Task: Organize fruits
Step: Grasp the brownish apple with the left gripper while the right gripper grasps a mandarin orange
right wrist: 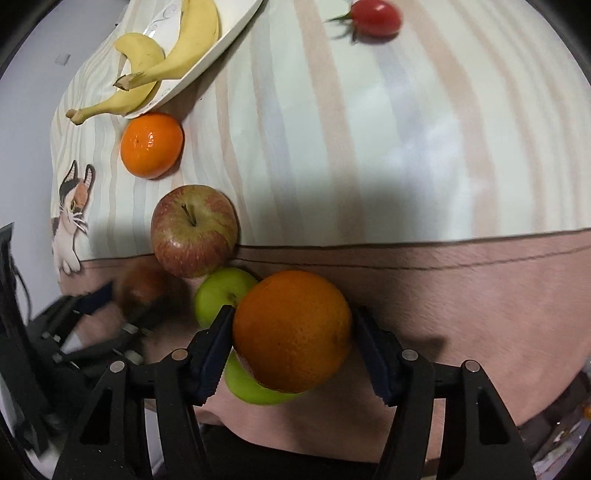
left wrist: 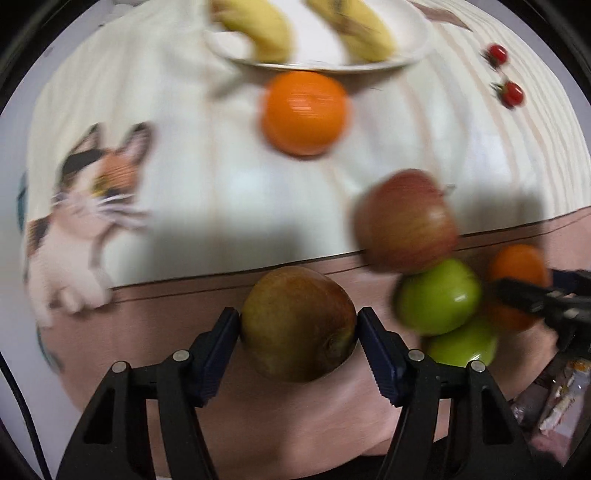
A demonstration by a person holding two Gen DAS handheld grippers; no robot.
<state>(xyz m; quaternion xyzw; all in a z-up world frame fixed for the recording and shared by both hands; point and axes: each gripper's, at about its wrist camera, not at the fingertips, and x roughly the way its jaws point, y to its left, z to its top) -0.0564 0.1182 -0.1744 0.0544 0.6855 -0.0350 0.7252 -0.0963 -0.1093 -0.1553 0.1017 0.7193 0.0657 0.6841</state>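
Note:
My left gripper (left wrist: pixel 298 325) points down at the pink cloth band, its pads pressed on both sides of a brown-green fruit (left wrist: pixel 295 310). My right gripper (right wrist: pixel 291 325) is shut on a large orange (right wrist: pixel 291 332), which rests partly over a green apple (right wrist: pixel 251 387). A second green apple (right wrist: pixel 221 291) and a red apple (right wrist: pixel 194 230) crowd its left side. In the left wrist view the same red apple (left wrist: pixel 406 221) and green apple (left wrist: pixel 437 295) lie to the right of the fruit I hold. A mandarin (left wrist: pixel 304 112) sits in front of a white plate (left wrist: pixel 317 64) with two bananas (left wrist: pixel 258 29).
Two cherry tomatoes (left wrist: pixel 498 54) lie at the far right of the striped tablecloth (right wrist: pixel 369 147). A cat print (left wrist: pixel 85 206) marks the cloth's left side. The table's near edge runs just below both grippers, with clutter beyond it at the lower right.

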